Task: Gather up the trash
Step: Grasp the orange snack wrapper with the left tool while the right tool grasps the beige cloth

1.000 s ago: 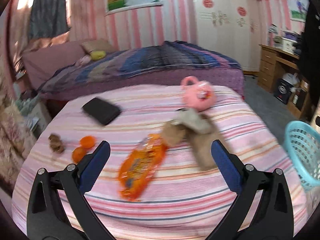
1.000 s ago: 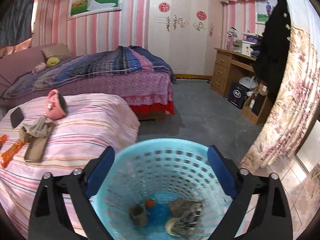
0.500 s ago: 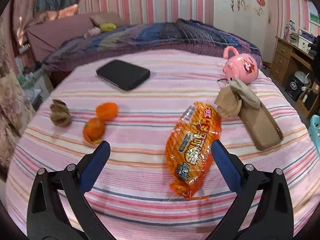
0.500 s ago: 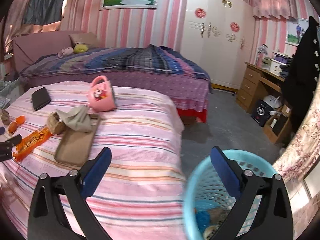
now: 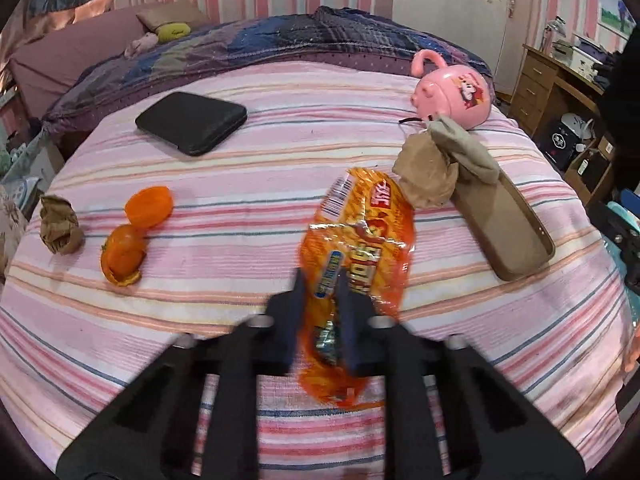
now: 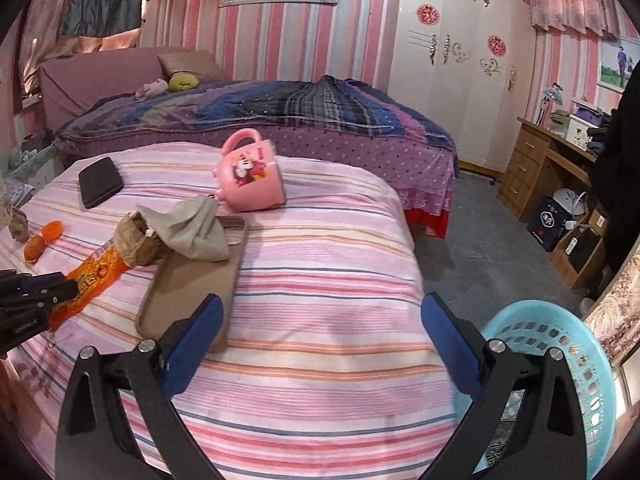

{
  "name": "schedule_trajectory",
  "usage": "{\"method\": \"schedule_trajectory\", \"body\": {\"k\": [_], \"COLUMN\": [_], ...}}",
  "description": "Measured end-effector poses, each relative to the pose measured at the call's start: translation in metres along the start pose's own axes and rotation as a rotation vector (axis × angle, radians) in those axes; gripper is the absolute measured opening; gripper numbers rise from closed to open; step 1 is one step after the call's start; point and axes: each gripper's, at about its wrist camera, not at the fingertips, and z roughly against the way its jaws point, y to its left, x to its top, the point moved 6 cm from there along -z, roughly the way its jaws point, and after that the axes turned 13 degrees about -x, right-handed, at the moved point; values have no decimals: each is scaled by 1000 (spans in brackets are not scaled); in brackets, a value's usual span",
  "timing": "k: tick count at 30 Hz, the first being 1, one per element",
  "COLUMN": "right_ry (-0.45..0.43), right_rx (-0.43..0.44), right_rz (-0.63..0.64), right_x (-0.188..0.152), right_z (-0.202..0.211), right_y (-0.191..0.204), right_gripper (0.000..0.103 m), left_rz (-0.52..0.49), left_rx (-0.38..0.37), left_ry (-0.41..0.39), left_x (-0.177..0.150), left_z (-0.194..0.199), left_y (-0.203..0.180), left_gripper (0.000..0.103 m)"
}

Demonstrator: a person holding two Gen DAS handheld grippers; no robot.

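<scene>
An orange snack wrapper lies on the pink striped bed. My left gripper is shut on the wrapper's near half, with the foil pinched between the blue pads. Orange peel pieces and a crumpled brown paper lie to the left, and another brown paper ball sits just beyond the wrapper. In the right wrist view, my right gripper hangs open over the bed's near edge with nothing between its fingers. The turquoise trash basket stands on the floor to its right, with some trash in it.
A tan phone case with a grey cloth on it lies right of the wrapper. A pink mug rests on its side further back, and a black wallet lies at the far left. A wooden desk stands across the grey floor.
My left gripper came down onto the orange wrapper and closed on it. My right gripper swung left, from over the basket to over the bed edge.
</scene>
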Motion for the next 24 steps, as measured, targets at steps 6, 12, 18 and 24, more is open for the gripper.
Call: {"method": "schedule_trajectory", "body": {"k": [6,12,18,24], "right_ry": [5,3,-15,15], "right_rx": [53,76,102,97], "right_rz": [17,63,85,177], "right_x": [1,1,17,25], "right_z": [3,6,0,-22], "right_y": [22,46,69,101], "right_gripper": [97,97,97,88], "left_rz": [-22,35,20,37], "left_rx": [12,21,56,64], "left_ry": [-60,-122,-212,-234], "left_x": [7,19,36,41], "left_z": [19,40,72,80], "left_y": [5,24,30,38], "left_gripper": [0,0,0,0]}}
